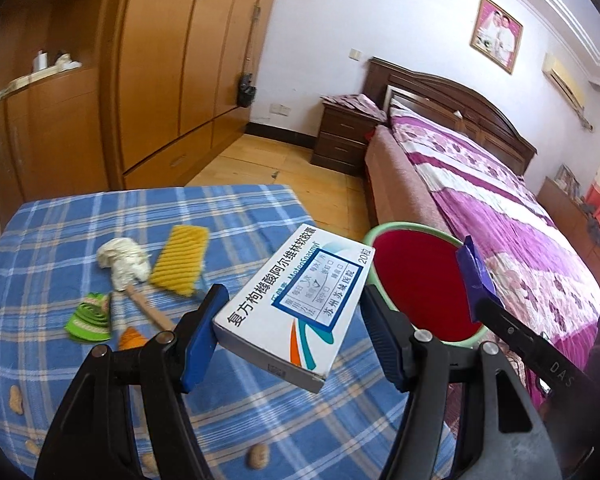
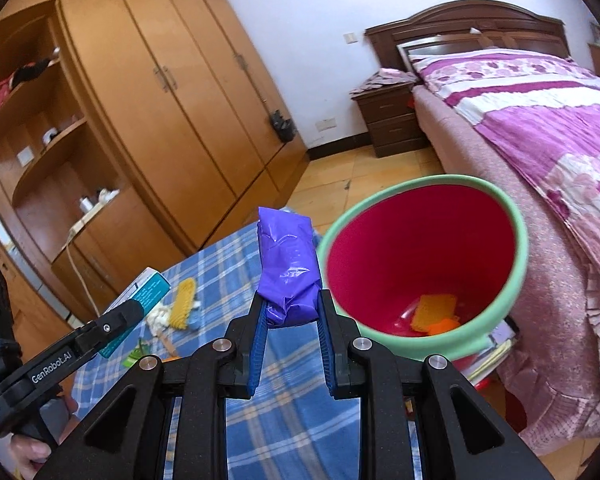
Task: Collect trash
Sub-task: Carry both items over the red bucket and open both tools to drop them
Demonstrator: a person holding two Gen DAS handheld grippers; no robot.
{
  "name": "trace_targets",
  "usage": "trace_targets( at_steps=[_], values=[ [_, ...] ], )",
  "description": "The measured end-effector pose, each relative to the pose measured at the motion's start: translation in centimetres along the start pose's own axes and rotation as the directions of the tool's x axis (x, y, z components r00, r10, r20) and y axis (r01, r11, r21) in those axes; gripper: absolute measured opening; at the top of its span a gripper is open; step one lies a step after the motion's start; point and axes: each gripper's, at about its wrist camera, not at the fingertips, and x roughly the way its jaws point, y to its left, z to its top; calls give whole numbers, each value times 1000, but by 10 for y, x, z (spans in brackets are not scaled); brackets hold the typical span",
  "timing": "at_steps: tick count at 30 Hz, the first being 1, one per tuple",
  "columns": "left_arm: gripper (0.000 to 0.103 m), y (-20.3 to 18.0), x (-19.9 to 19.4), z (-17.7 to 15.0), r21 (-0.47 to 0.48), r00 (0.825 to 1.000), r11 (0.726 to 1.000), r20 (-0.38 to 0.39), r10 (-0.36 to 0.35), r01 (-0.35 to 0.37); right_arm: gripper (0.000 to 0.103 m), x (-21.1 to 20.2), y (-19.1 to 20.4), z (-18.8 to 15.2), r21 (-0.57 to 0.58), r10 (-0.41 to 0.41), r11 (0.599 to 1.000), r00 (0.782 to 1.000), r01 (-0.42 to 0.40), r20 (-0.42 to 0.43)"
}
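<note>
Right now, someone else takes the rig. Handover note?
Left tongs: shut on the white medicine box, held above the table beside the bin.
Right tongs: shut on the purple wrapper, at the rim of the green bin.
Done: some yellow and orange scraps lie in the bin.
Left: drop both held items in, then clear the checked cloth: crumpled tissue, yellow sponge, green wrapper, wooden stick, peanuts.
</note>
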Motion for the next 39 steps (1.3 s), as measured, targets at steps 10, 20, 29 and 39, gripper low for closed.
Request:
trace_targets(
  at_steps=[10, 20, 29, 39],
  values=[
    [68, -44, 32, 7, 74, 999, 996, -36, -40, 43, 24, -5, -44, 6, 87, -65, 994, 998, 62, 26],
    [68, -84, 76, 7, 138, 992, 987, -104, -74, 88, 24, 7, -87, 7, 158, -116, 981, 993, 115, 2],
    [68, -111, 116, 4, 173, 982, 977, -160, -100, 127, 24, 23, -118, 4, 208, -155, 965, 987, 160, -41],
    [68, -116, 145, -1, 186, 977, 975, -194, -84, 121, 26, 33, -130, 5, 217, -174, 959, 983, 182, -55]
  ],
)
